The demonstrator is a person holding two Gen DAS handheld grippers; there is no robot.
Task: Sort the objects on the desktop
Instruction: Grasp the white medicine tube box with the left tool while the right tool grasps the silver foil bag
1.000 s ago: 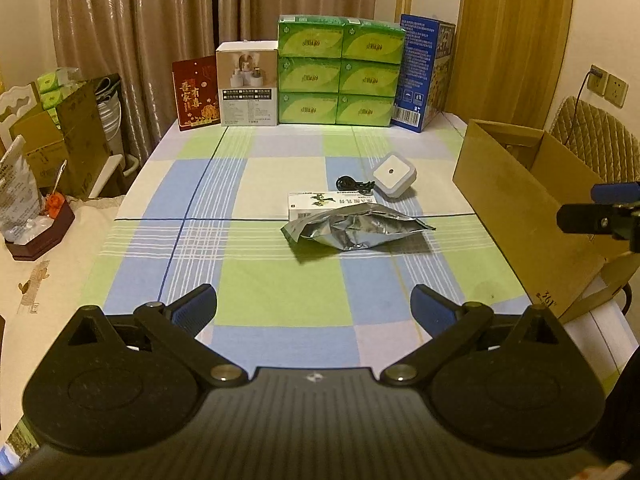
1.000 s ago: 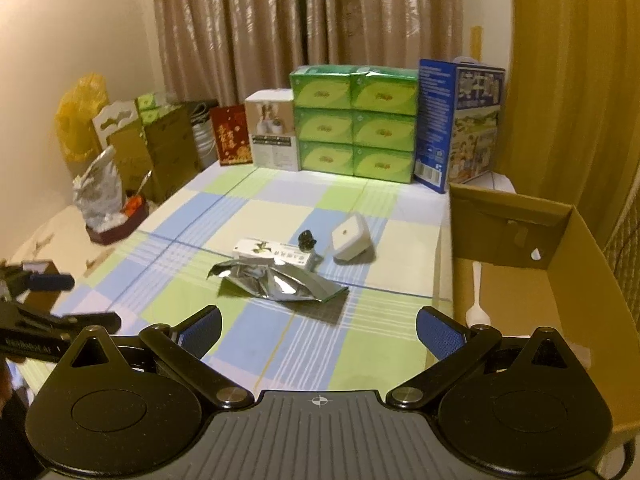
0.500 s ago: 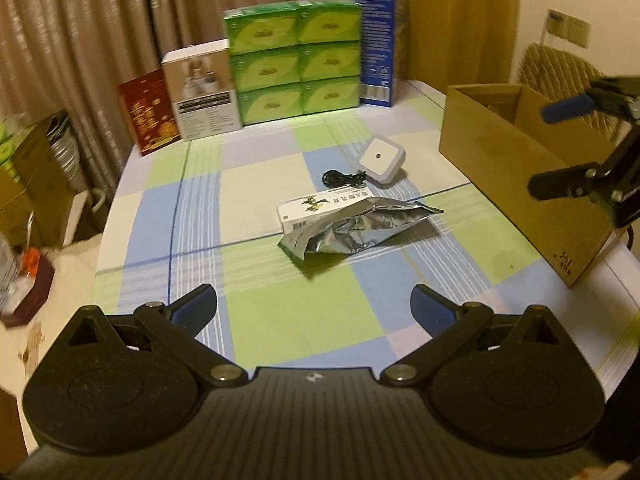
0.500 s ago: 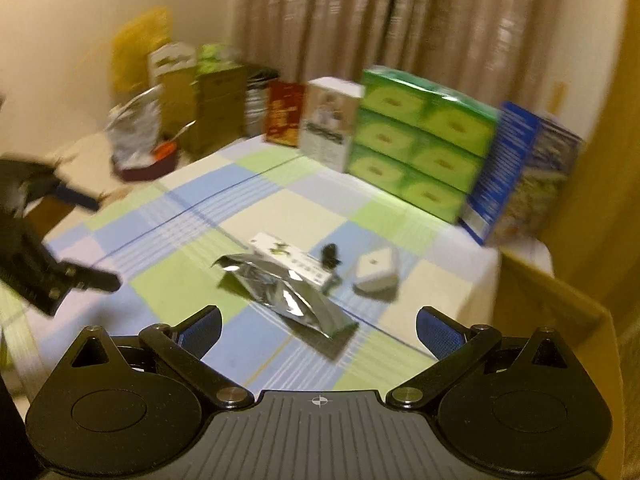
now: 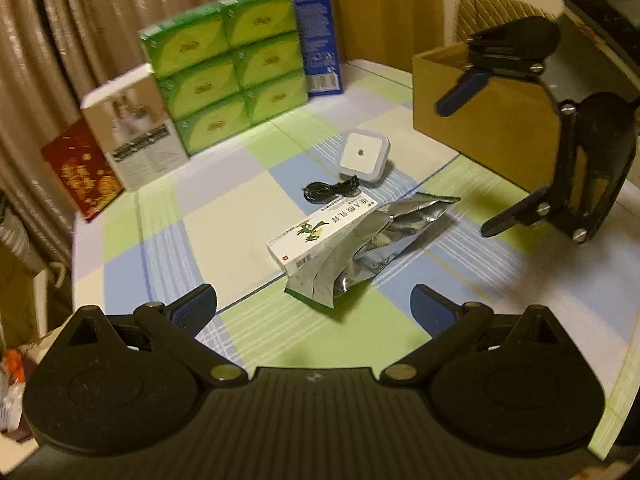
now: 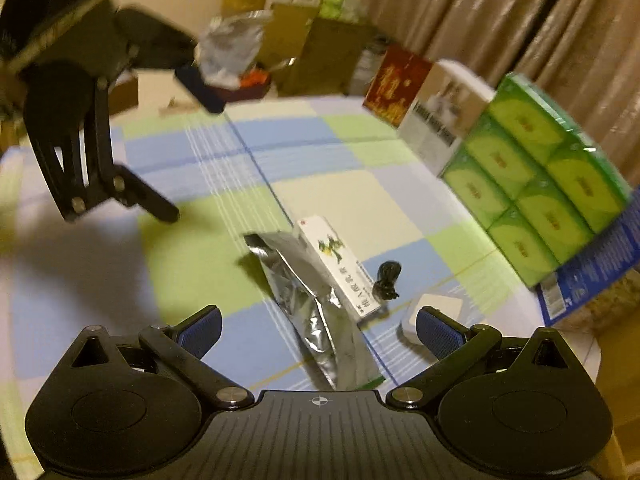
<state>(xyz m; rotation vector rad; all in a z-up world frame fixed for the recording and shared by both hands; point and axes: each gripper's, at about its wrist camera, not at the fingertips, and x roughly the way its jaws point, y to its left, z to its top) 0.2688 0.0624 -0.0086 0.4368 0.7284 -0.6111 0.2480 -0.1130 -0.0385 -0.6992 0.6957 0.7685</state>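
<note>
1. Both grippers are being swung in over the crumpled silver foil pouch (image 5: 372,248) since a second ago, which is lying mid-table against the white printed carton (image 5: 320,230).
2. Left gripper (image 5: 314,306) and right gripper (image 6: 318,330) are being held apart, empty.
3. Slippery foil is risking being pinched alone; the carton or coiled black cable (image 5: 330,191) is risking being dragged along.
</note>
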